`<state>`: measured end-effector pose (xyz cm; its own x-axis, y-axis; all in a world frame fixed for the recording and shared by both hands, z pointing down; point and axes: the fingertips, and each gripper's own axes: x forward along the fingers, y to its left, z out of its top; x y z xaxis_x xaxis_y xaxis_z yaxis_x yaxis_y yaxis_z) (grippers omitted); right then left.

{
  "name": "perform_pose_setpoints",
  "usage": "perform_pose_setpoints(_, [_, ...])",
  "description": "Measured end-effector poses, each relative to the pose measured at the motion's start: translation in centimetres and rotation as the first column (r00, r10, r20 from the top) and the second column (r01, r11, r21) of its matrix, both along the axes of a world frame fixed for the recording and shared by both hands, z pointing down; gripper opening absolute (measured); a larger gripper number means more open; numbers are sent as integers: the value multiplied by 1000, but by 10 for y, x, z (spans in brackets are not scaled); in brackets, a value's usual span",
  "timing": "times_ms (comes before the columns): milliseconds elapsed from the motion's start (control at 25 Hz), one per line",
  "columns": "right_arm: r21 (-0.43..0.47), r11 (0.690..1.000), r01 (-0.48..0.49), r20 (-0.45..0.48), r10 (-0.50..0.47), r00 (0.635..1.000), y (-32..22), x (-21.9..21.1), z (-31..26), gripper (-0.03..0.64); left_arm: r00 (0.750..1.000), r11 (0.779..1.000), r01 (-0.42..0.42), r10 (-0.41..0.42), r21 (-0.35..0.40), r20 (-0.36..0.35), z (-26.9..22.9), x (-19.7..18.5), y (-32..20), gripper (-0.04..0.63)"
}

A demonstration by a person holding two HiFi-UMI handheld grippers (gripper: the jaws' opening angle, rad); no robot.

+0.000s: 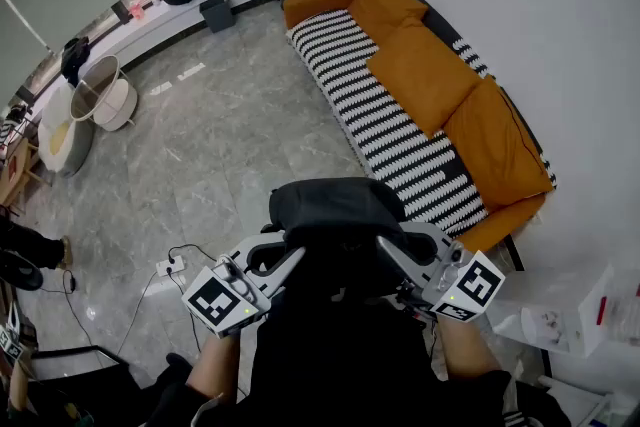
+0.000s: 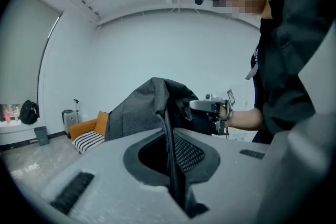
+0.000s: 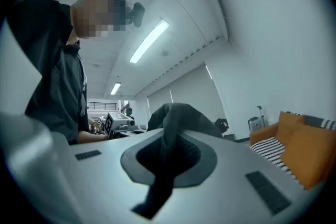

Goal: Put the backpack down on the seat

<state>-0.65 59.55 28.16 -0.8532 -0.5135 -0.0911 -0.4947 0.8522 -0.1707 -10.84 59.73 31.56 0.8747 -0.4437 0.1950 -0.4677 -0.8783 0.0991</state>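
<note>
backpack (image 1: 335, 210) hangs between left tongs (image 1: 283, 261) and right tongs (image 1: 392, 253), pinched by both.

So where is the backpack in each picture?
Head view: backpack at the bottom middle, a dark lump in front of the person.
Left gripper view: backpack in the middle, a grey hump.
Right gripper view: backpack in the middle, a dark hump.
Shared landmark: the orange sofa, upper right in the head view, low left in the left gripper view, low right in the right gripper view.
</note>
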Motion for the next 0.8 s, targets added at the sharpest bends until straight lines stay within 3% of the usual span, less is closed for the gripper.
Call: perform_pose_setpoints(800, [-15,997,-77,33,77,996,-13,-82,-8,28,994,995,-74,79,59,-74,-23,-87,-6,29])
